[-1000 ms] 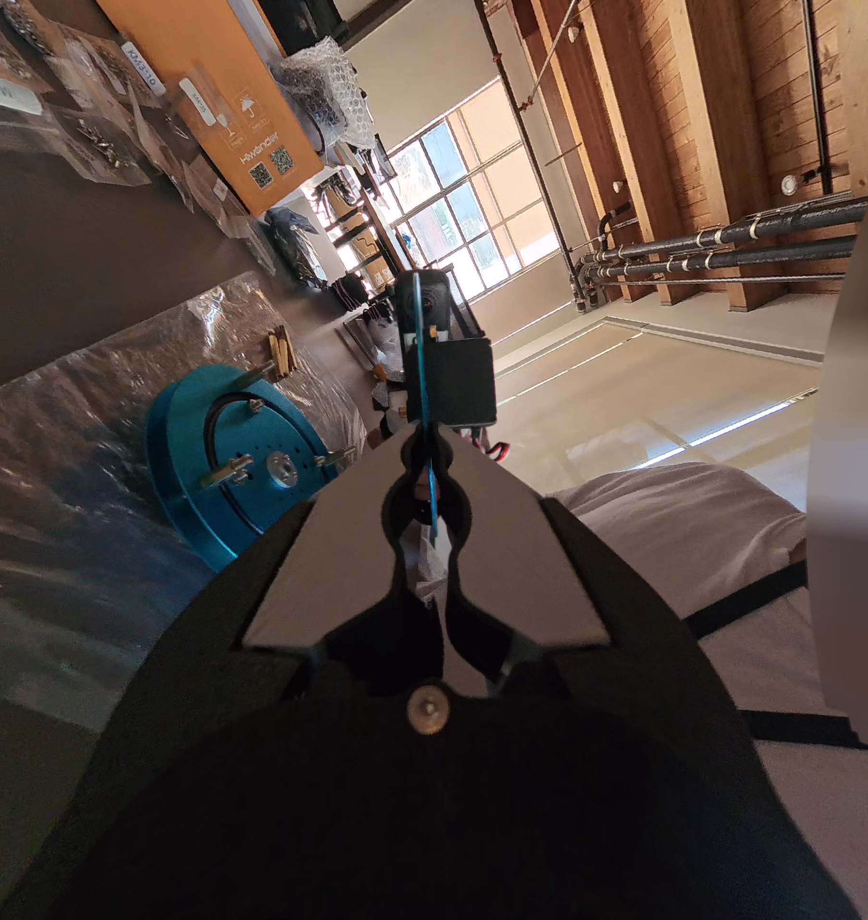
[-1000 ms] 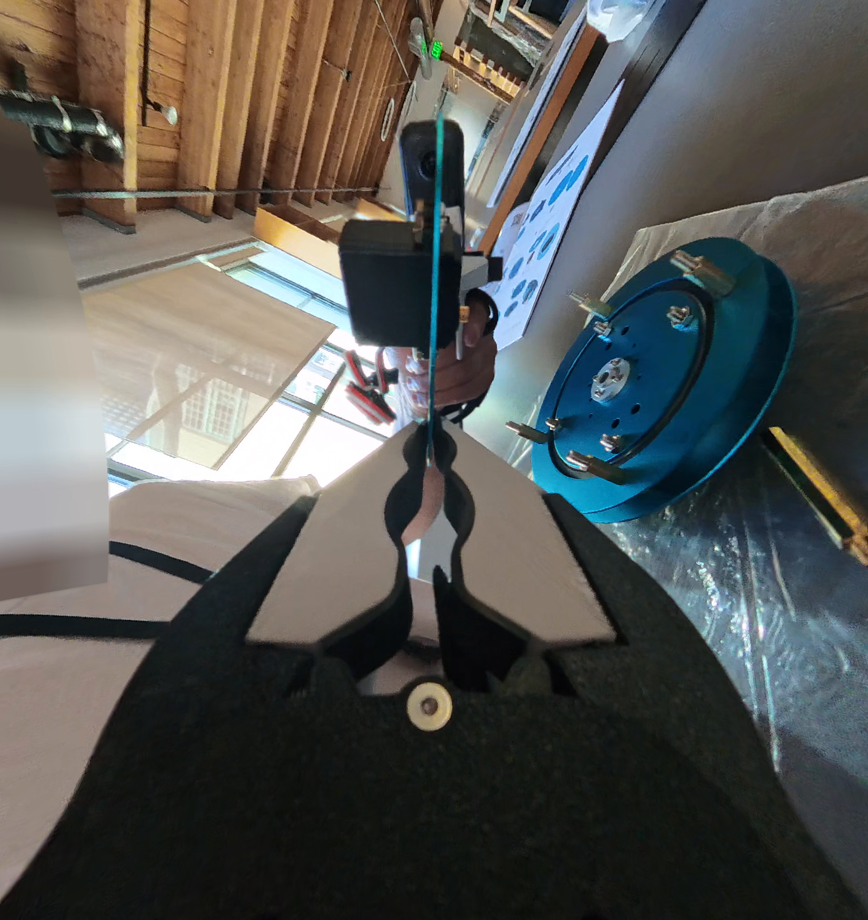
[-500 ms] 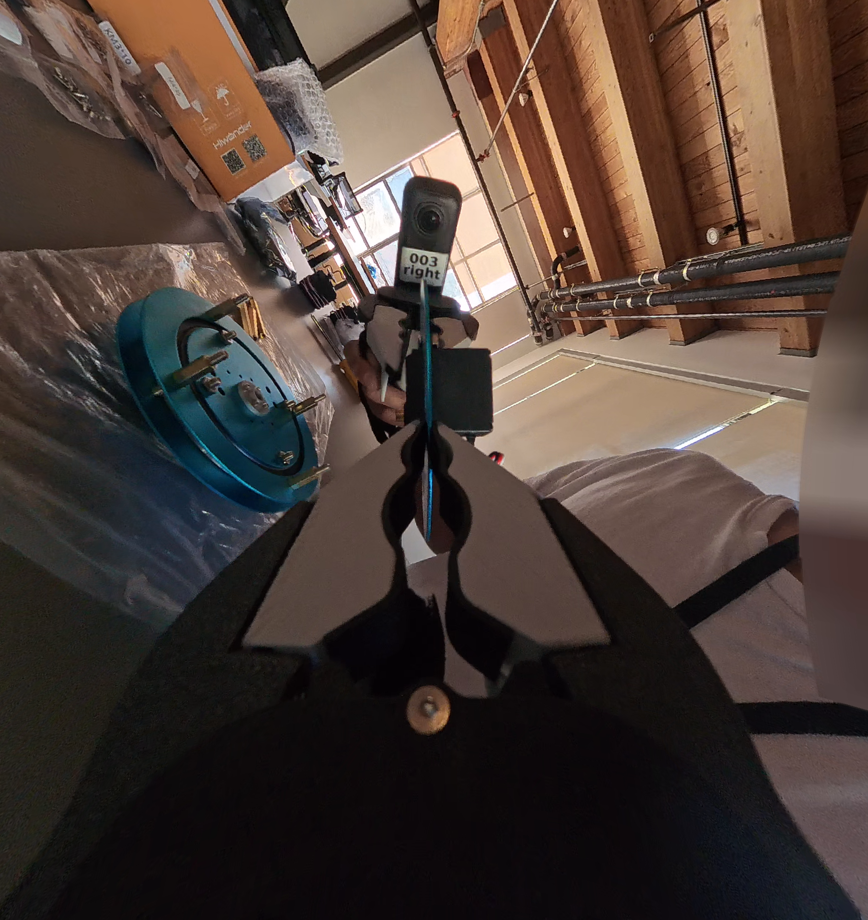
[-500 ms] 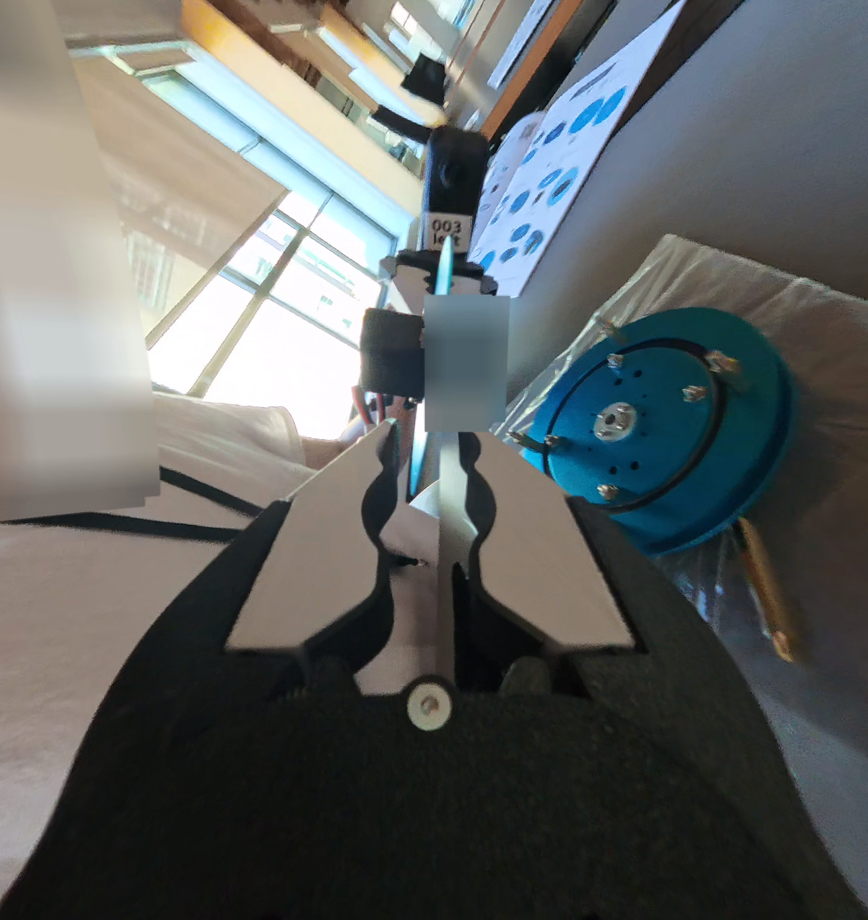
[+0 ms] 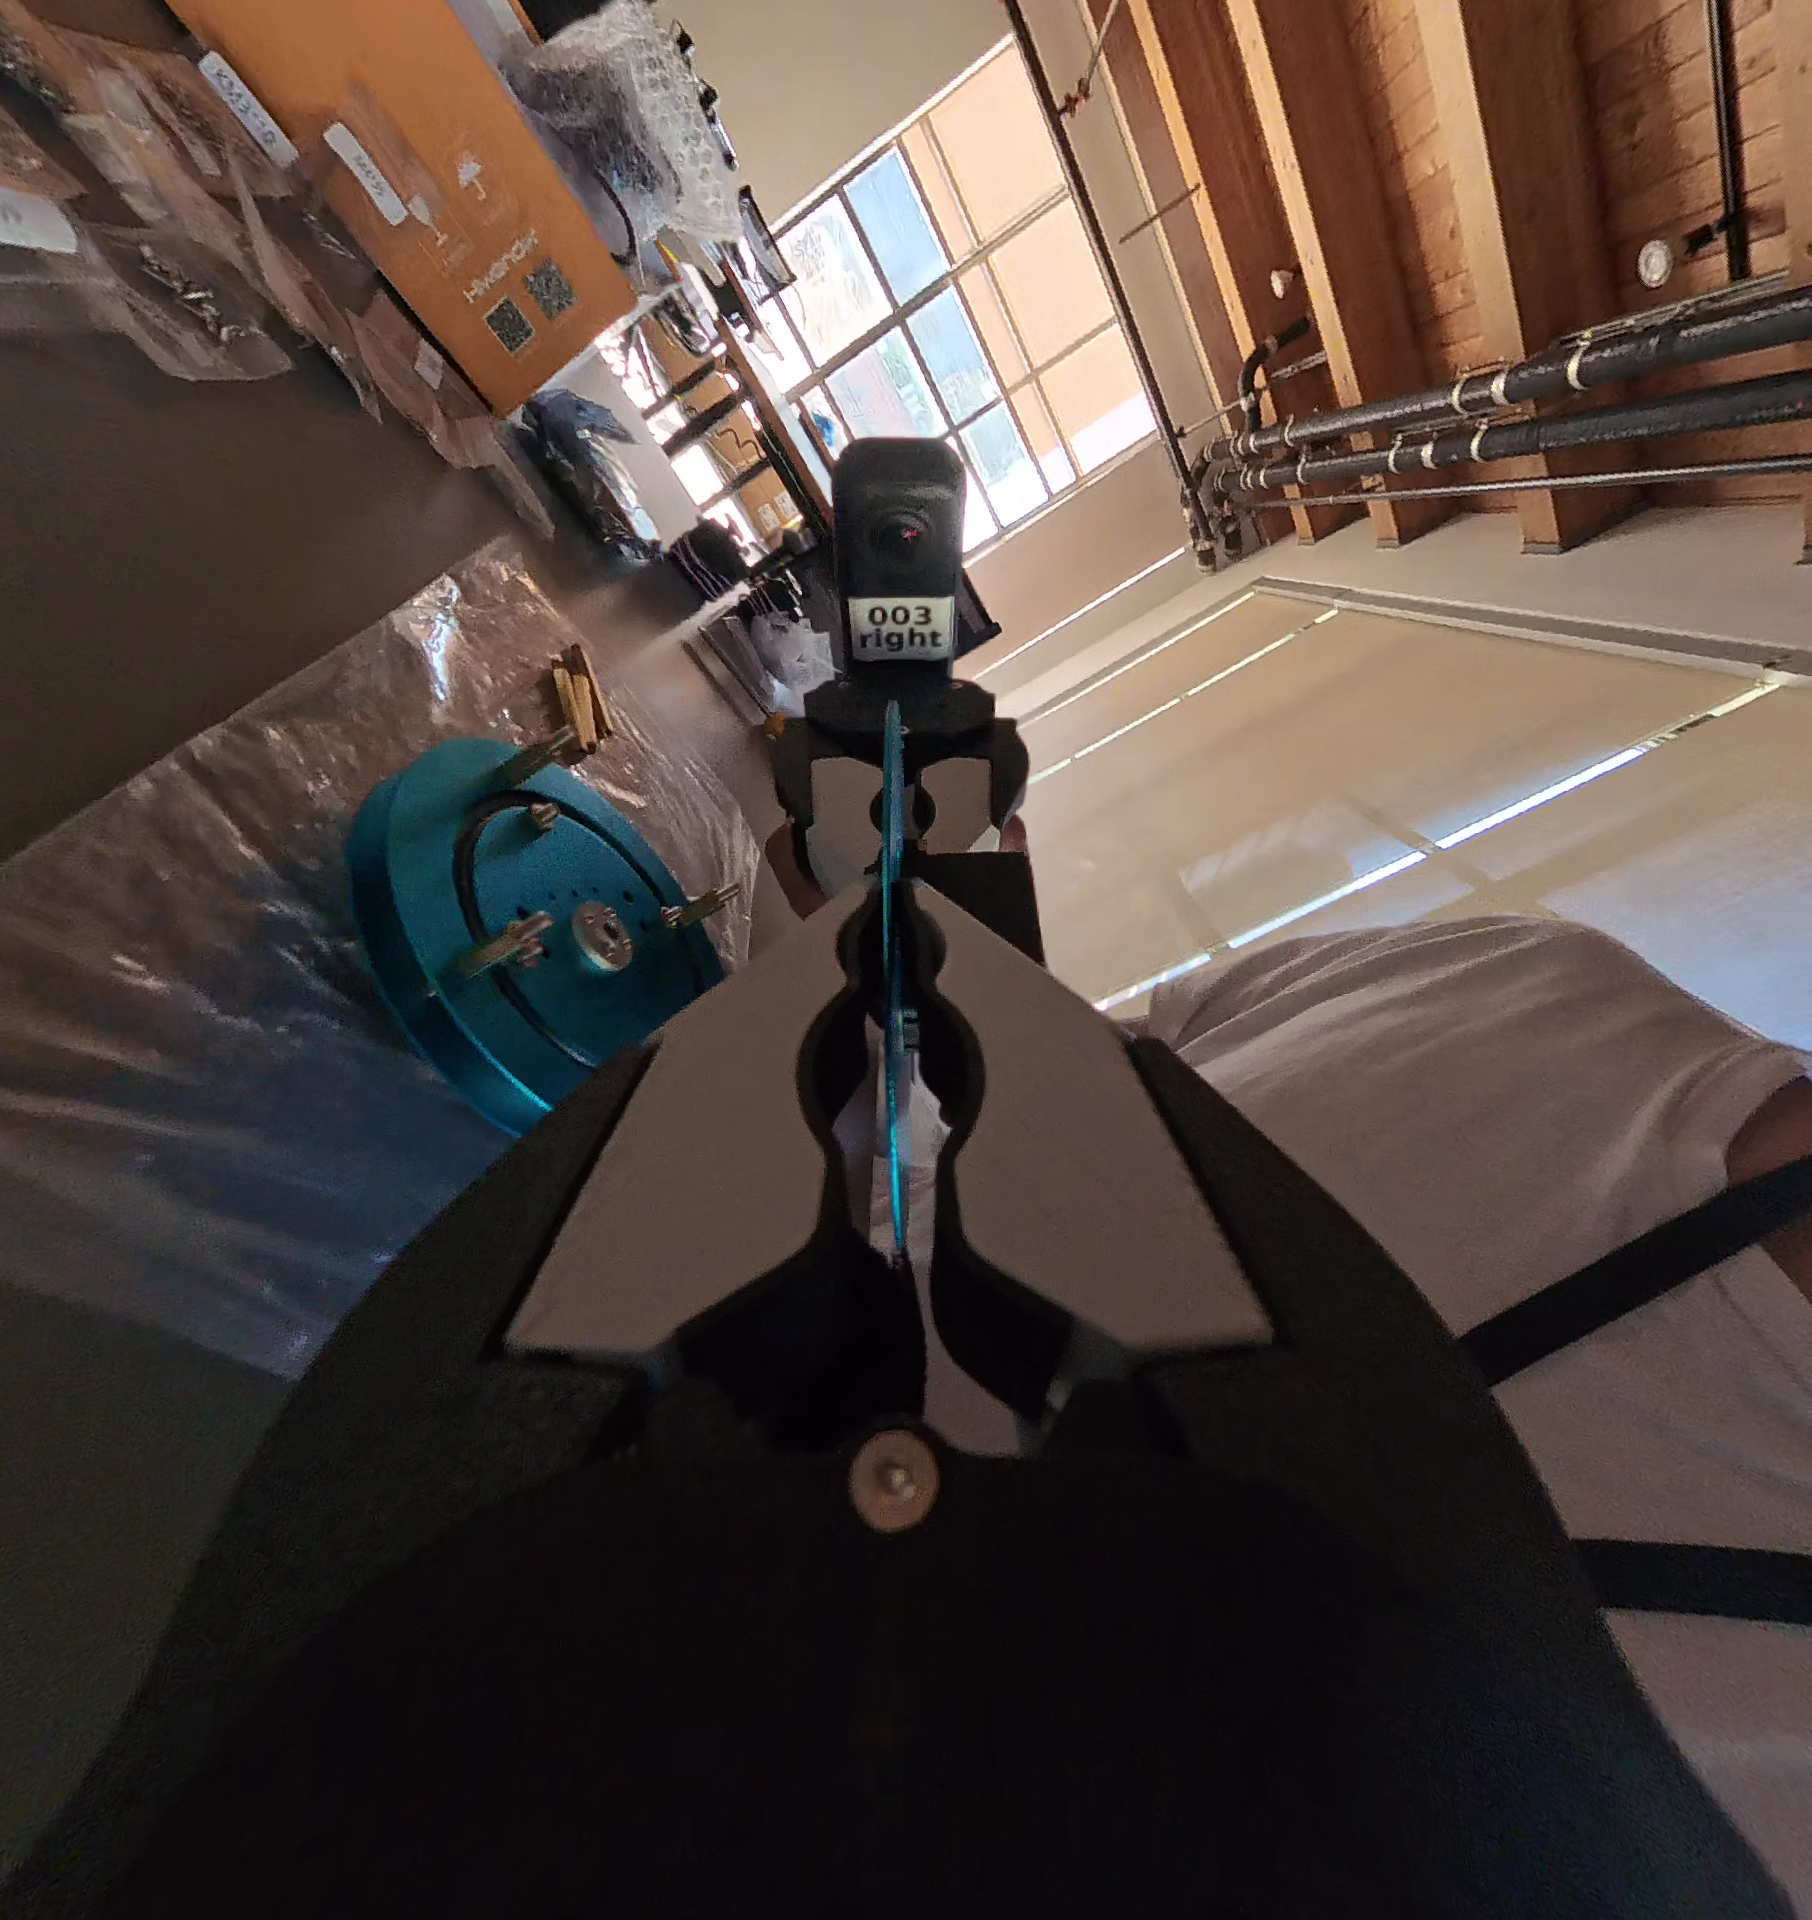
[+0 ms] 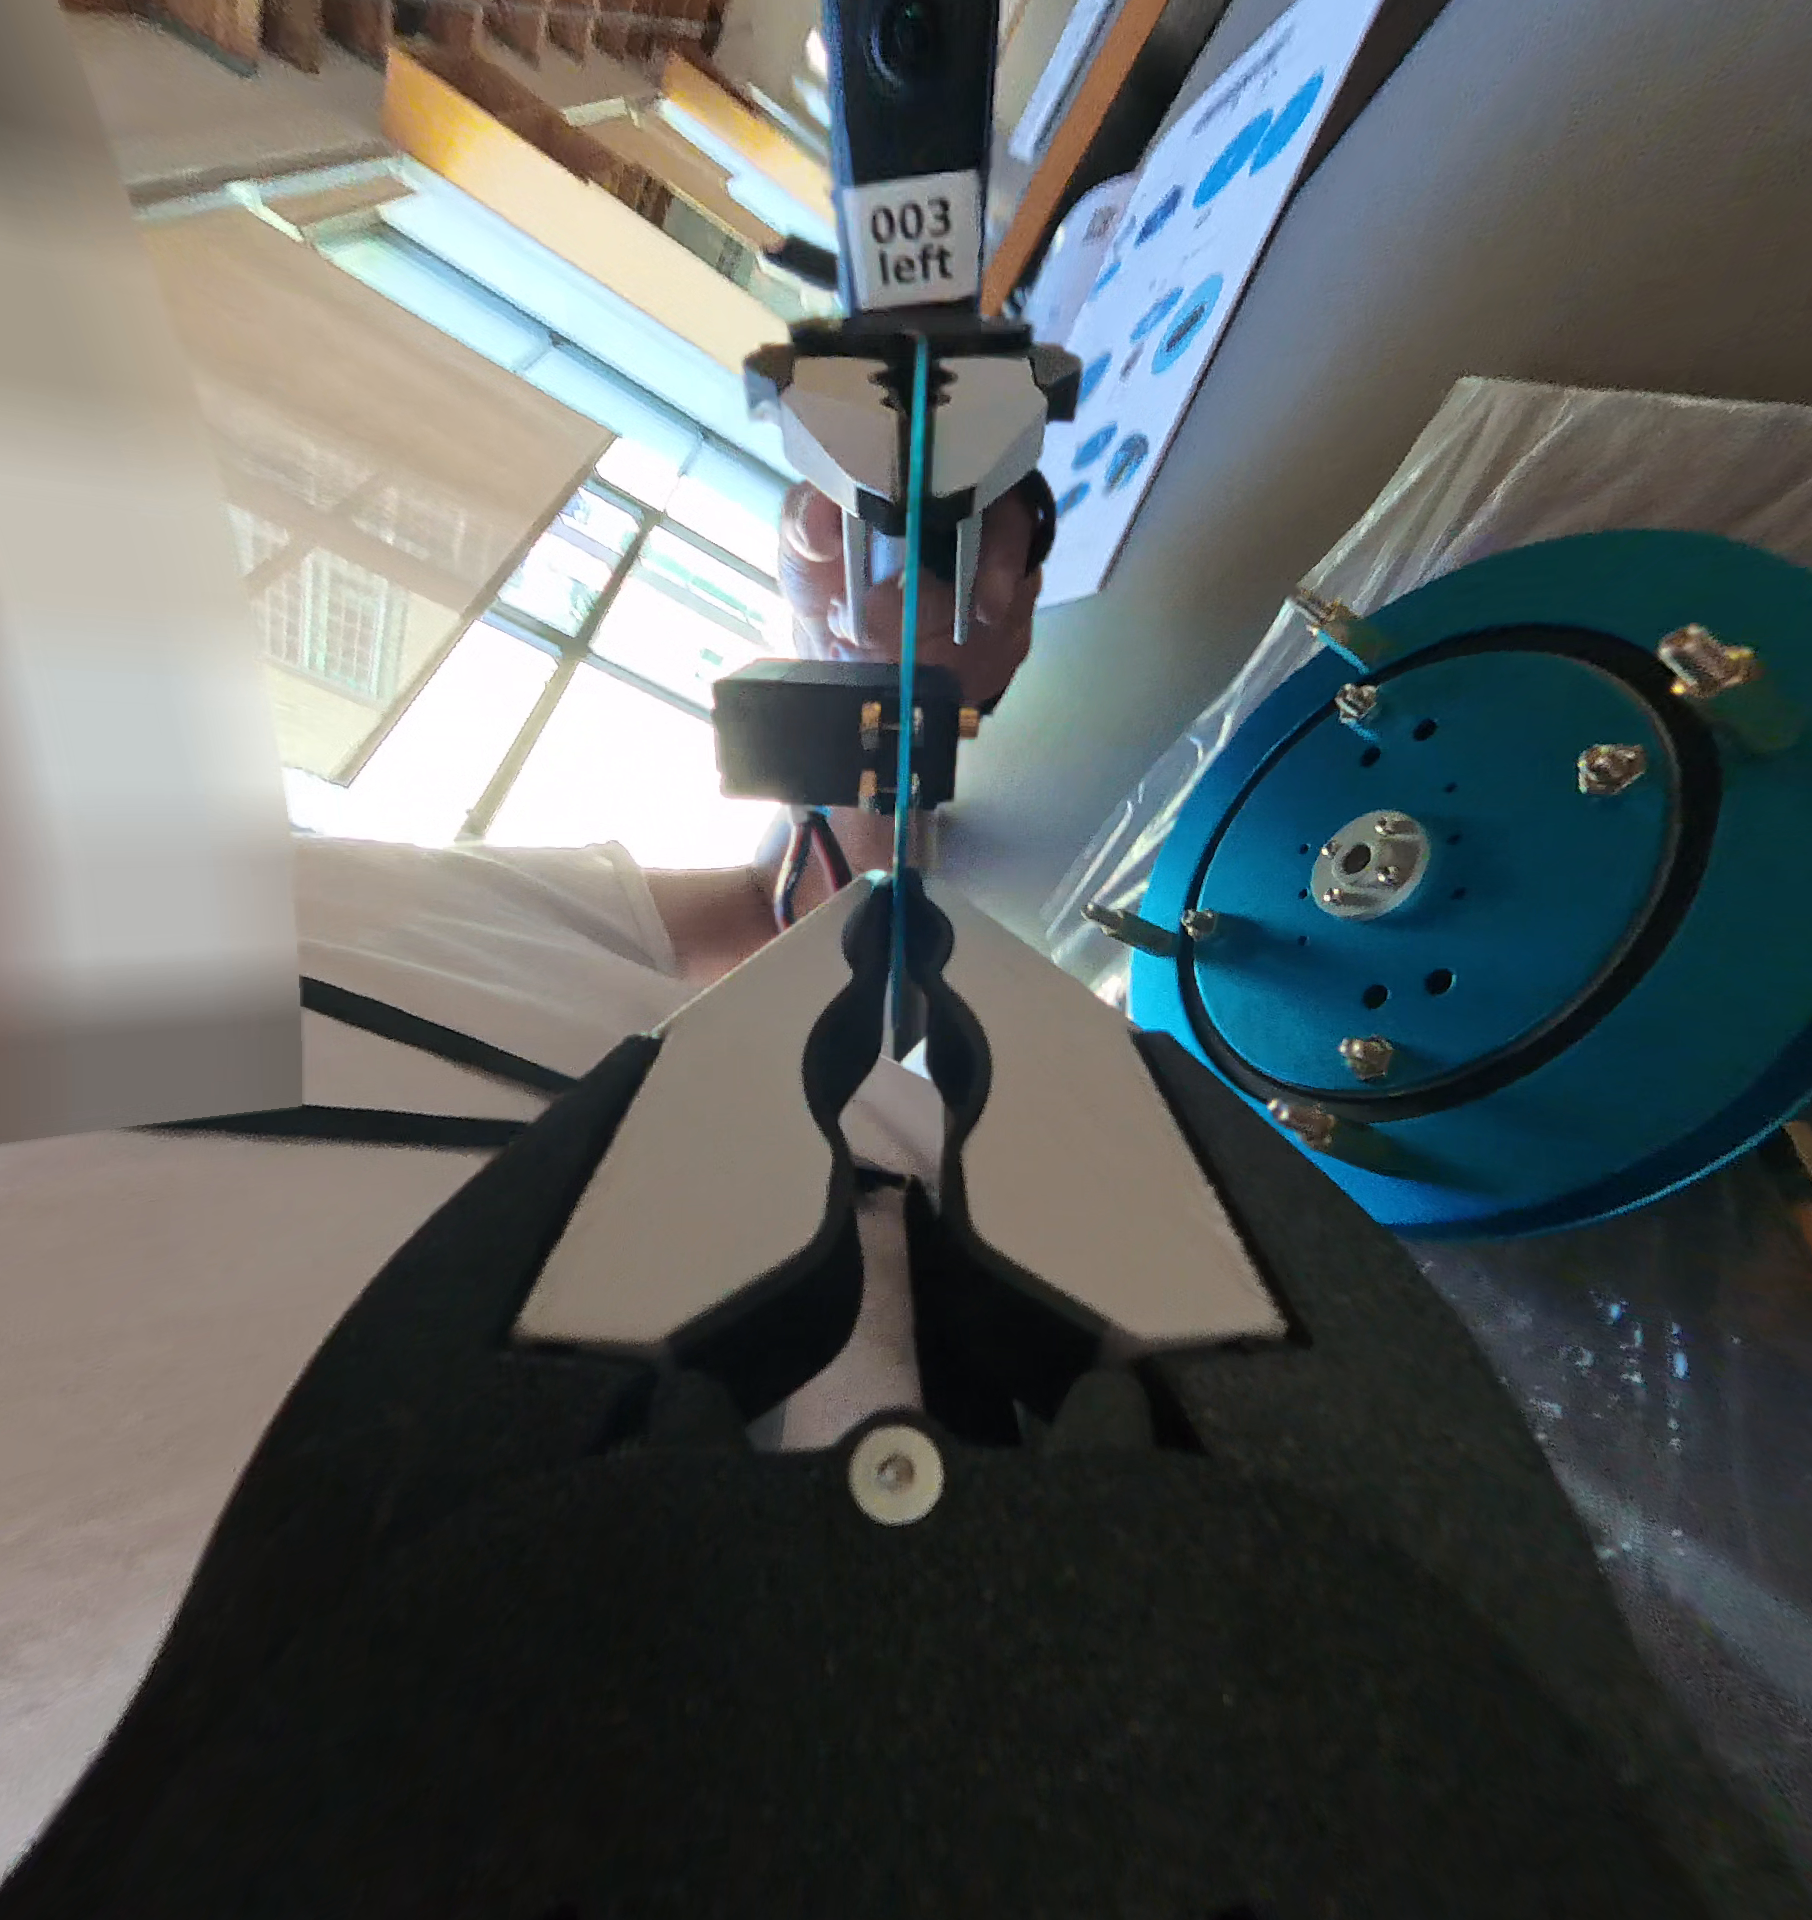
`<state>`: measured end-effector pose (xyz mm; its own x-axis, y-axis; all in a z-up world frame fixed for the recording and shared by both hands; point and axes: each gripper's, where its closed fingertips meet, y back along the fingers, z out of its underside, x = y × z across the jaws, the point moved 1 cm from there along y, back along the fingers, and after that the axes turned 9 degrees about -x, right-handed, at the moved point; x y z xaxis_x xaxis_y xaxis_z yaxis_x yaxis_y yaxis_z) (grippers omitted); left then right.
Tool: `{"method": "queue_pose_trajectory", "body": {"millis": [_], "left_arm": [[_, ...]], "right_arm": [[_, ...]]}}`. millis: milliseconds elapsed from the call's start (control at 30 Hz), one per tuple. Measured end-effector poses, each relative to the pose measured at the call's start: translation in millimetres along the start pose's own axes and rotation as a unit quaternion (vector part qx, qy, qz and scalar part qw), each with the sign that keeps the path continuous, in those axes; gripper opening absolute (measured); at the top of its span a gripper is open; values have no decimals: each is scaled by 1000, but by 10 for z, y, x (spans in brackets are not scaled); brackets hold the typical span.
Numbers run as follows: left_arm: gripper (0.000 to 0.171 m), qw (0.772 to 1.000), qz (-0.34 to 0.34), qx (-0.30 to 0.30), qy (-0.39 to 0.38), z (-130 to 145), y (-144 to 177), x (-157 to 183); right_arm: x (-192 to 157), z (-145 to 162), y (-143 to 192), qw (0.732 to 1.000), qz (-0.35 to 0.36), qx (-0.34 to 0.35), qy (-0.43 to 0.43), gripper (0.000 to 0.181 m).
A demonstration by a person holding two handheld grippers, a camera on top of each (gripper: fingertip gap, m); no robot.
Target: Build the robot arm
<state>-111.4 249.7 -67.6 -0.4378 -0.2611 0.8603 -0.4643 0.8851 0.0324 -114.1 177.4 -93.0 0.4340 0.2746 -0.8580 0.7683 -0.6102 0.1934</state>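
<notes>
A thin blue plate (image 5: 891,1039) is seen edge-on, held in the air with a black servo block (image 6: 808,732) screwed to it. My left gripper (image 5: 886,894) is shut on one edge of the plate. My right gripper (image 6: 894,883) is shut on the opposite edge (image 6: 907,623). The two grippers face each other: the right one shows in the left wrist view (image 5: 897,800), the left one in the right wrist view (image 6: 907,436). A blue round base (image 5: 528,925) with metal standoffs and a centre hub lies on the table beside them; it also shows in the right wrist view (image 6: 1504,883).
The base rests on a clear plastic sheet (image 5: 154,1039) on a dark table. Brass standoffs (image 5: 575,696) lie behind it. An orange cardboard box (image 5: 414,177) and bags of screws (image 5: 154,260) stand farther back. A printed sheet (image 6: 1172,291) lies on the table. A person's white shirt (image 5: 1401,1091) is close. Across from one pair of fingers to the other is roughly 7 centimeters.
Both views have swung while the plate stays between the grippers. The right gripper's jaws stood slightly apart half a second ago and are now shut on the plate. The blue base has not moved.
</notes>
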Motion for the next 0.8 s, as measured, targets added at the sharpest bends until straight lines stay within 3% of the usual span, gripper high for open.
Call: {"method": "queue_pose_trajectory", "body": {"millis": [200, 533, 800], "left_arm": [[1, 999, 34, -5, -3, -106, -121, 59], [0, 999, 9, -39, -17, 176, -273, 15], [0, 999, -29, -14, 4, 219, -289, -118]], "right_arm": [[-63, -40, 176, 997, -37, 69, -22, 0], [27, -297, 534, 992, -27, 122, -22, 0], [204, -551, 492, 996, -42, 72, -43, 0]]}}
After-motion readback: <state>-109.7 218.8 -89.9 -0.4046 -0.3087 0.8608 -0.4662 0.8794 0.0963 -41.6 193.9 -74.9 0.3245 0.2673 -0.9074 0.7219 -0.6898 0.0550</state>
